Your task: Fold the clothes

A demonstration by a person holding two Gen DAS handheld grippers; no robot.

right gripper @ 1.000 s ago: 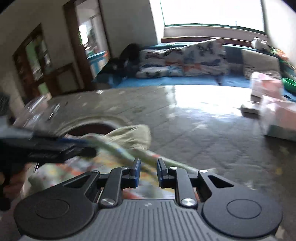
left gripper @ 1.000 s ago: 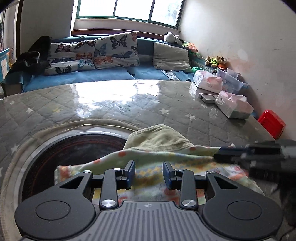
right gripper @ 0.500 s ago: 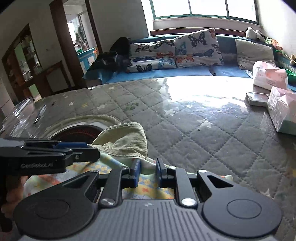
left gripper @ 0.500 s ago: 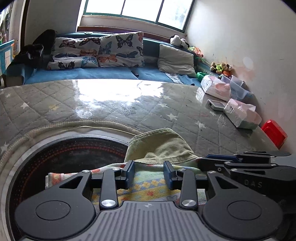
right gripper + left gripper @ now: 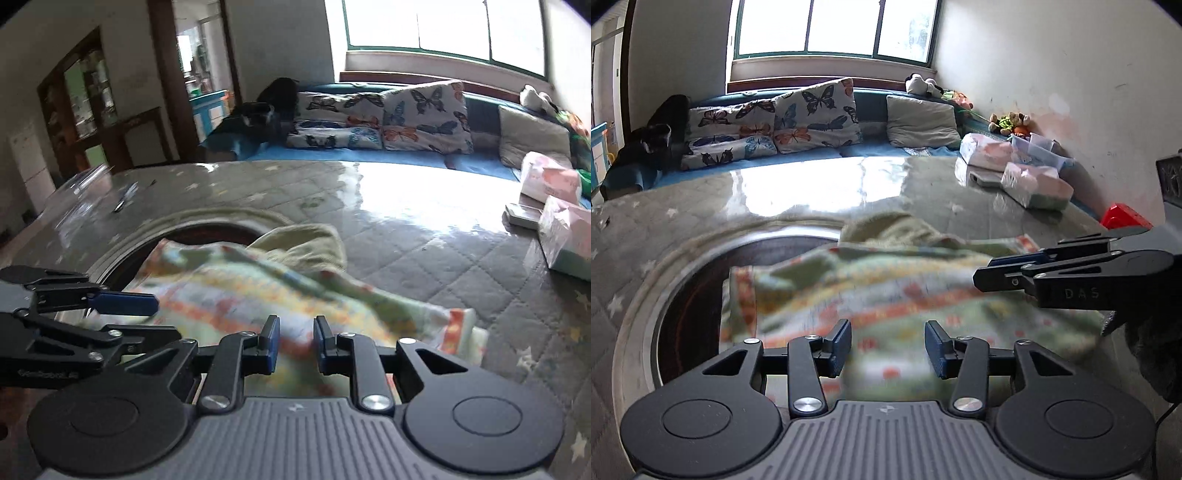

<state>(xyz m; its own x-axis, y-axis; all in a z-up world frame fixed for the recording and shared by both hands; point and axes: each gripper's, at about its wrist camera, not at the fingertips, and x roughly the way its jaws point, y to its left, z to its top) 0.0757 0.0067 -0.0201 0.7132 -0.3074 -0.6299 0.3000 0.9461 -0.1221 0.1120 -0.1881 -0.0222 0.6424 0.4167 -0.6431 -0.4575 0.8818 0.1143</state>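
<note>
Where the patterned garment [image 5: 886,295] lay bunched on the quilted table cover [image 5: 424,240], partly over a dark round inset [image 5: 690,295] and against an olive garment [image 5: 306,243], it looked soft, light and limp, likely to sag and slide unless taken by a hem or corner. The left gripper [image 5: 887,347] hung over it, jaws opening, pads clear of cloth. The right gripper [image 5: 295,343] stood at a narrow gap above the near edge; whether it pinched cloth I could not tell.

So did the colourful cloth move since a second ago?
Yes. In the left wrist view the colourful cloth now spreads further left over the dark round opening, covering more of it than before.
</note>
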